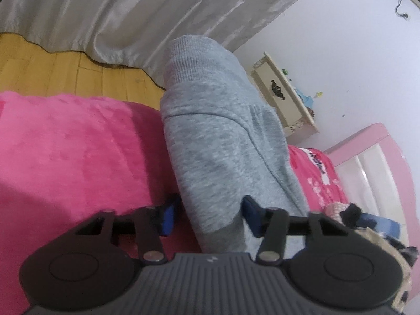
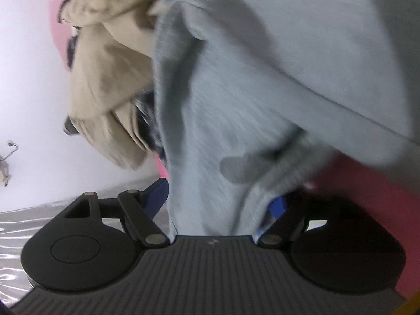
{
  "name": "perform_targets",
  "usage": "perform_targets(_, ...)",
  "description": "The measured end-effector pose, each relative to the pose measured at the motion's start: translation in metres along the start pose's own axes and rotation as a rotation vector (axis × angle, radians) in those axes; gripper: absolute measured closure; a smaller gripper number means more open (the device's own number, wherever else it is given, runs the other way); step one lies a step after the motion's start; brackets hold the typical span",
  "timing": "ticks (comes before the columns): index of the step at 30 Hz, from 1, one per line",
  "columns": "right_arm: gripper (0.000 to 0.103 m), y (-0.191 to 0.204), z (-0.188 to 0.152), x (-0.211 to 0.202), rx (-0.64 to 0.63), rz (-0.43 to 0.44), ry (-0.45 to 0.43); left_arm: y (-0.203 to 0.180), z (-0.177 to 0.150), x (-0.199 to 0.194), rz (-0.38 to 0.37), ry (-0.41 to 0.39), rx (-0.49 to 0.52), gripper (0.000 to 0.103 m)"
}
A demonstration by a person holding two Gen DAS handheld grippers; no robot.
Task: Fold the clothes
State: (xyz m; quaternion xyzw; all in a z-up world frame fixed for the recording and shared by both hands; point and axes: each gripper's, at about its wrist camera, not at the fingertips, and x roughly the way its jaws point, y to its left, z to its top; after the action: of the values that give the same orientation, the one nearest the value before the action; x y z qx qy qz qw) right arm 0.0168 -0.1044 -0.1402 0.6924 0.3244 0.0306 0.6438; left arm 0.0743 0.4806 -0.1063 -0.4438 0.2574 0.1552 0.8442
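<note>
A light grey knit garment (image 1: 218, 136) with a ribbed cuff at its far end rises from my left gripper (image 1: 210, 215) over the pink fleece blanket (image 1: 65, 144). A bunched fold of it fills the gap between the blue pads (image 1: 168, 215), which touch it on both sides. In the blurred right wrist view the same grey garment (image 2: 262, 65) hangs close in front of the camera. A thick bundle of it sits between the widely spaced jaws of my right gripper (image 2: 220, 204), reaching both pads.
A beige garment (image 2: 105, 78) lies crumpled to the left of the grey one, over something dark. More loose clothes (image 1: 341, 210) lie by the pink headboard (image 1: 372, 162). A cream bedside cabinet (image 1: 283, 97), a silver curtain (image 1: 105, 13) and wooden floor (image 1: 52, 71) lie beyond the bed.
</note>
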Motion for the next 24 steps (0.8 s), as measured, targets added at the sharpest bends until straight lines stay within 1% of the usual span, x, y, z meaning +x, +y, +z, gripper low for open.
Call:
perform_targets(1, 0.027, 0.002, 0.001, 0.003, -0.018, 0.004, -0.029, 0.000, -0.001, -0.001, 0.009, -0.004, 0.005, 0.061)
perform_targets(2, 0.028, 0.005, 0.001, 0.008, -0.036, 0.008, -0.056, -0.001, -0.002, -0.001, 0.017, -0.009, 0.008, 0.063)
perform_targets(3, 0.032, 0.007, 0.001, 0.013, -0.059, 0.005, -0.076, -0.003, -0.002, -0.001, 0.023, -0.012, 0.013, 0.066)
perform_targets(4, 0.039, 0.010, 0.001, 0.017, -0.090, -0.013, -0.094, -0.004, -0.004, -0.001, 0.031, -0.019, 0.018, 0.069)
perform_targets(5, 0.043, 0.012, -0.002, 0.022, -0.125, -0.039, -0.114, -0.006, -0.005, -0.001, 0.041, -0.026, 0.025, 0.071)
perform_targets(6, 0.056, 0.015, 0.004, 0.033, -0.156, -0.062, -0.131, -0.007, -0.007, -0.001, 0.051, -0.034, 0.037, 0.076)
perform_targets(7, 0.078, 0.018, 0.008, 0.042, -0.192, -0.091, -0.140, -0.009, -0.008, -0.001, 0.060, -0.043, 0.052, 0.081)
perform_targets(8, 0.089, 0.020, 0.008, 0.045, -0.219, -0.123, -0.146, -0.012, -0.010, -0.002, 0.065, -0.053, 0.066, 0.083)
perform_targets(9, 0.095, 0.022, 0.009, 0.048, -0.239, -0.153, -0.150, -0.015, -0.012, -0.002, 0.071, -0.063, 0.080, 0.087)
perform_targets(11, 0.097, 0.031, 0.008, 0.047, -0.286, -0.172, -0.156, -0.023, -0.013, -0.007, 0.086, -0.088, 0.116, 0.090)
perform_targets(13, 0.097, 0.048, 0.004, 0.040, -0.386, -0.187, -0.158, -0.032, -0.014, -0.017, 0.096, -0.112, 0.149, 0.091)
perform_targets(15, 0.097, 0.063, 0.003, 0.035, -0.448, -0.195, -0.143, -0.037, -0.013, -0.033, 0.103, -0.117, 0.168, 0.092)
perform_targets(17, 0.098, 0.073, 0.004, 0.027, -0.473, -0.198, -0.118, -0.037, -0.014, -0.056, 0.117, -0.105, 0.184, 0.092)
perform_targets(20, 0.098, 0.078, -0.002, 0.010, -0.495, -0.203, -0.075, -0.029, -0.012, -0.093, 0.151, -0.061, 0.159, 0.092)
perform_targets(21, 0.098, 0.078, -0.006, 0.003, -0.500, -0.204, -0.060, -0.026, -0.012, -0.108, 0.156, -0.051, 0.165, 0.092)
perform_targets(24, 0.098, 0.056, -0.021, -0.051, -0.509, -0.213, -0.004, -0.014, -0.014, -0.151, 0.201, -0.015, 0.206, 0.092)
